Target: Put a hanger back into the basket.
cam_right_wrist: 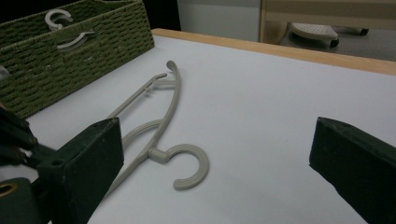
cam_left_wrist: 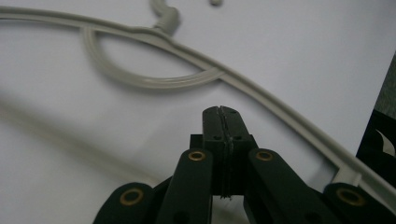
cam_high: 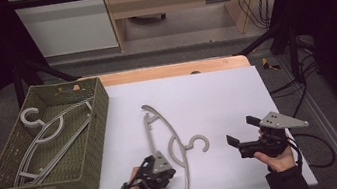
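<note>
At the left, the green woven basket (cam_high: 89, 136) already holds grey hangers (cam_high: 48, 135), evidently the collecting place. One more grey hanger (cam_high: 177, 146) lies flat on the white table (cam_high: 216, 92), hook toward the right. The left gripper (cam_high: 160, 169) sits at its bar, jaws pressed together, apparently pinching the lower bar. The right gripper (cam_high: 240, 132) waits nearby, jaws wide and empty, likely ready to help

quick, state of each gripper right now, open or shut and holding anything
Left gripper: shut, jaws pressed together, nothing between them; the grey hanger lies just ahead on the table.
Right gripper: open wide, holding nothing.
</note>
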Available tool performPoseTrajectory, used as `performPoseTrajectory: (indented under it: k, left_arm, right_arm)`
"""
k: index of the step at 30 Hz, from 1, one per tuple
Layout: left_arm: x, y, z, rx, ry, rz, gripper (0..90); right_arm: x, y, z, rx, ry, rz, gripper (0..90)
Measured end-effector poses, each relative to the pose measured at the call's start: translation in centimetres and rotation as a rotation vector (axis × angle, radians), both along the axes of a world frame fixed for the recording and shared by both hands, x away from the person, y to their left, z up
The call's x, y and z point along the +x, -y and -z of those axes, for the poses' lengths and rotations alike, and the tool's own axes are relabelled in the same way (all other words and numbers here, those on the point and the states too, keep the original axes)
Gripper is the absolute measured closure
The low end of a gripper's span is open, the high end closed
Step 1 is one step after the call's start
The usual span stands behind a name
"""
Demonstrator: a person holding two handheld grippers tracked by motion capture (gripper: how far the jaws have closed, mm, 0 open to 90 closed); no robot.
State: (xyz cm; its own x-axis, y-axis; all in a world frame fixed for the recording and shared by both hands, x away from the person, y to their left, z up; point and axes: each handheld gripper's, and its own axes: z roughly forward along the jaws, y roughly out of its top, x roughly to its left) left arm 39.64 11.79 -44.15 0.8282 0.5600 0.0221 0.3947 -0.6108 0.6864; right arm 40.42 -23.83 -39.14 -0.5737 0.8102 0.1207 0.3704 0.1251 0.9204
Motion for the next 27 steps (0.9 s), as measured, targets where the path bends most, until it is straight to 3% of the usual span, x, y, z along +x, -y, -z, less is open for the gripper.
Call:
performPoseTrajectory:
  k: [4,11,19,22,27]
  left_arm:
    - [0.1,-4.0,-1.7,-0.075,0.039,-0.096,77.9]
    - [0.3,-7.9,-3.4,-0.175,0.071,-0.145,47.4]
    - [0.4,-9.7,-4.5,-0.273,0.132,-0.154,18.7]
    - [0.4,-10.1,-4.8,-0.292,0.149,-0.149,14.5]
    - [0.6,-11.3,-5.2,-0.329,0.169,-0.202,11.4]
  right_arm:
    - [0.0,-1.6,0.3,-0.022,-0.025,-0.012,5.3]
    - [0.0,-5.7,1.6,-0.069,-0.099,-0.040,8.4]
    - [-0.4,-10.0,4.1,-0.113,-0.179,-0.080,10.5]
    - [-0.5,-11.3,5.1,-0.133,-0.205,-0.080,13.4]
    - [-0.7,-13.6,7.1,-0.202,-0.255,-0.119,17.7]
